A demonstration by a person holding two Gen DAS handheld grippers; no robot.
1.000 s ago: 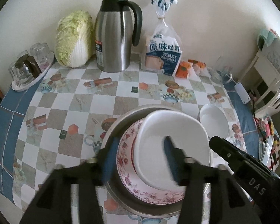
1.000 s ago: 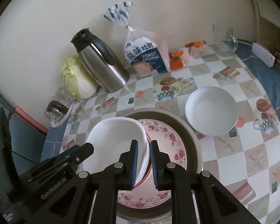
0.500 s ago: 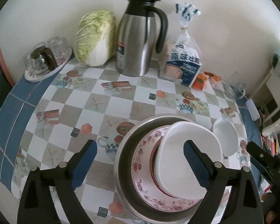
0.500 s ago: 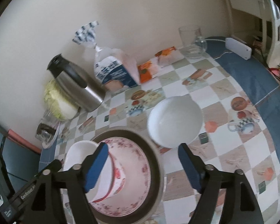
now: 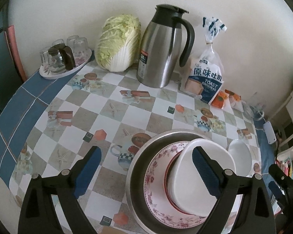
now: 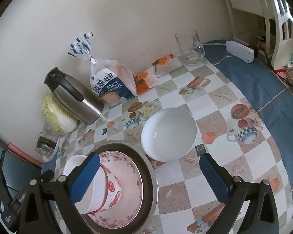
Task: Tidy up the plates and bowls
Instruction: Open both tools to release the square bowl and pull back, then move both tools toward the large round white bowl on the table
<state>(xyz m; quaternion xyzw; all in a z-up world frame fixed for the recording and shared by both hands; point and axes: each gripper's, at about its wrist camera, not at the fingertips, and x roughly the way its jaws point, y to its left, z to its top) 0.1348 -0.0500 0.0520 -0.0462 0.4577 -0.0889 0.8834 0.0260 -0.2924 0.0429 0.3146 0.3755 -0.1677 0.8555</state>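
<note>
Item: white ceramic bowl [image 6: 169, 133], upright on the checked tablecloth [image 6: 214, 167], just beside the metal basin [image 6: 150, 173] stack. We judge it rigid, glossy, slippery, breakable; grip its near rim. Right gripper [image 6: 148, 181] opening, nothing between; left gripper [image 5: 146, 173] wide, empty.

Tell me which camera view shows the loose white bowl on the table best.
The right wrist view: the white bowl sits whole near mid-frame, its empty inside visible, beside the metal pan. The left wrist view shows it only small at the right, partly hidden behind the stacked dishes.
</note>
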